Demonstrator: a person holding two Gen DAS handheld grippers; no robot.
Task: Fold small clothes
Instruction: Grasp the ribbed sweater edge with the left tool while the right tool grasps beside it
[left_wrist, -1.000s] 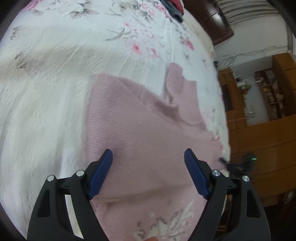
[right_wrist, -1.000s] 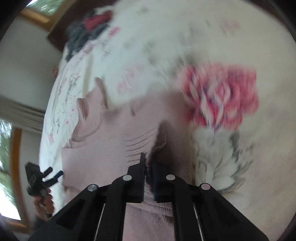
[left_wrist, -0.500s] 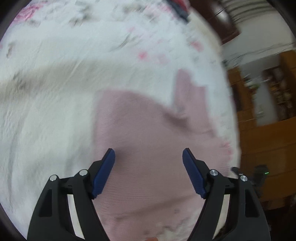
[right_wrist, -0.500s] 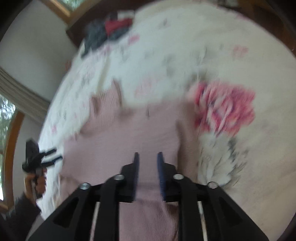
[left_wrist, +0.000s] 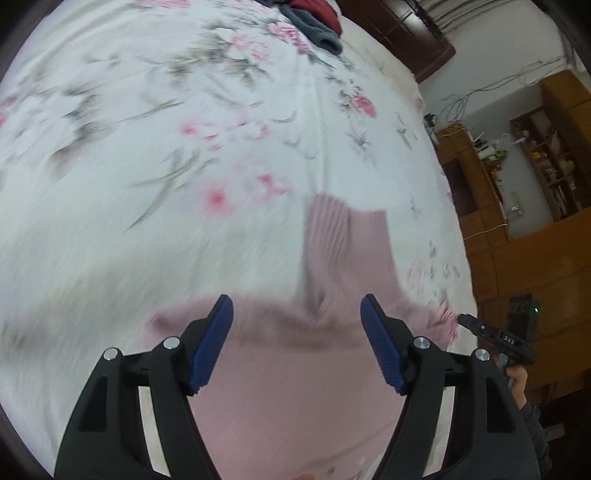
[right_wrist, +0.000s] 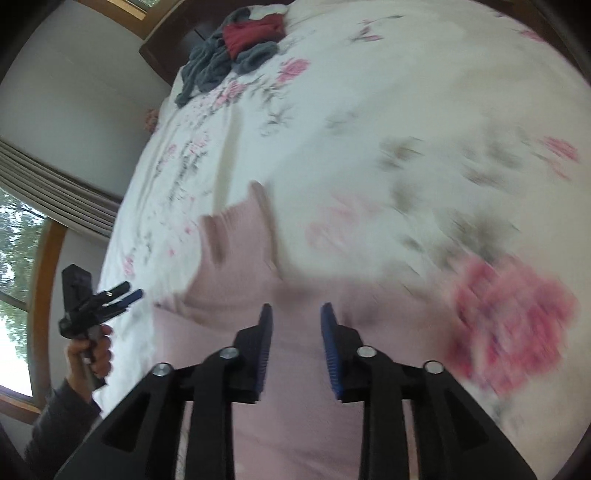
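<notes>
A: Where does the pink sweater (left_wrist: 295, 387) lie?

B: Spread on the bed (left_wrist: 147, 147), on a white sheet printed with pink flowers and grey-green leaves. It is a pale, dusty pink rib knit. Its body fills the near part of both views, under the tools.

A: And its shape?

B: 1 narrow ribbed part, a sleeve or a neck, I cannot tell which, runs away from the body toward the far side of the bed. Shallow folds cross the knit where that part joins the body. Motion blur softens the rest.

A: The left gripper (left_wrist: 295, 325)?

B: Its jaws stand wide apart above the knit, with nothing between the blue pads.

A: The right gripper (right_wrist: 295, 328)?

B: Its jaws are parted too, more narrowly, and released; the pink fabric shows in the gap beneath them.

A: Anything else?

B: A heap of grey and red clothes (right_wrist: 236, 48) lies at the far end of the bed, well apart from the sweater.
</notes>
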